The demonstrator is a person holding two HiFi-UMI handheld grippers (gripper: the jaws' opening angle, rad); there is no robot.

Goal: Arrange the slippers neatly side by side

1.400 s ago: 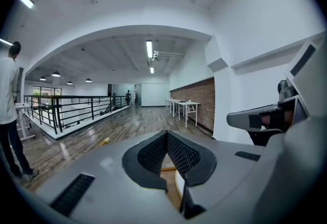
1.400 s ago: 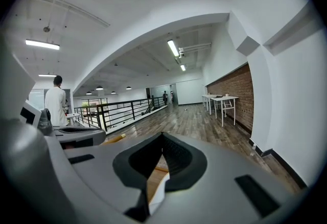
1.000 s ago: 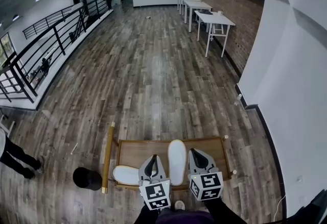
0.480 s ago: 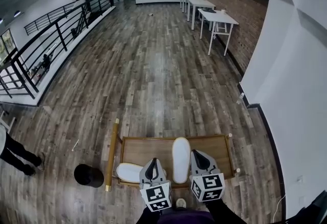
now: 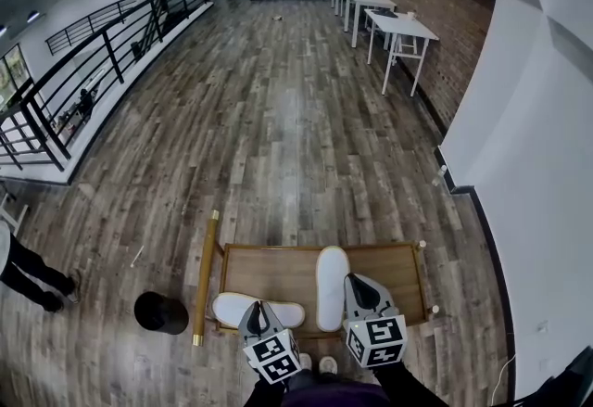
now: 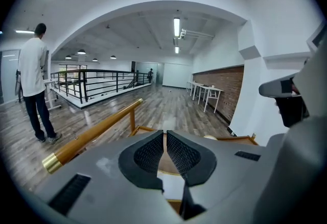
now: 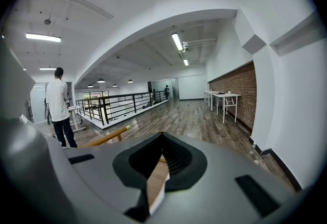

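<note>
Clearly, we are at the start of the arranging step: the two white slippers do not yet lie side by side. Both are on the low wooden table (image 5: 278, 249). The right slipper (image 5: 332, 285) lies lengthwise, from near to far, about in the middle of the table. The left slipper (image 5: 228, 309) lies crosswise at the near left corner, and its right end comes close to the near end of the other one.

The left gripper (image 5: 258, 309) hovers just over the crosswise slipper; its fingers are pressed almost together and hold nothing. The right gripper (image 5: 357, 283) stands just right of the lengthwise slipper, its fingers also closed and empty.

We judge that the next move calls for opening the left fingers, taking the crosswise slipper by its edge, turning it a quarter turn and laying it parallel to the other one, just left of it, with the ends in one line. The wooden rail (image 5: 206, 275) at the left edge probably leaves little room for this turn.
</note>
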